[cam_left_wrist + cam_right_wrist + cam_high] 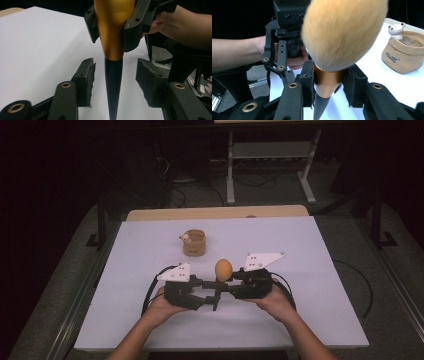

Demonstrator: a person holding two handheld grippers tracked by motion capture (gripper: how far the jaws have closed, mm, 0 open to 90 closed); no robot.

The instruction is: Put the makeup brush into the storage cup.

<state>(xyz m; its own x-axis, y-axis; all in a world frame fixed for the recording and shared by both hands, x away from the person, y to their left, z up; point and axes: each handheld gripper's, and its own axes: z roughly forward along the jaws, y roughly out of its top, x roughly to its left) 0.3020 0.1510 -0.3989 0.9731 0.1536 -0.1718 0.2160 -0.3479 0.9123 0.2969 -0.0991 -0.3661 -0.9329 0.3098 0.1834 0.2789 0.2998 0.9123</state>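
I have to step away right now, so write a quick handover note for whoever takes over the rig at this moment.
Right gripper: shut on the makeup brush at its gold ferrule, holding it upright, bristles up, above the table.
Left gripper: open, jaws either side of the brush's black handle tip, not touching it.
Pouch-shaped holder with a small bear on its rim stands farther back on the table, left of the brush.
Done: brush lifted and held between both hands.
Left: probably close the left gripper on the handle or carry the brush to the holder.
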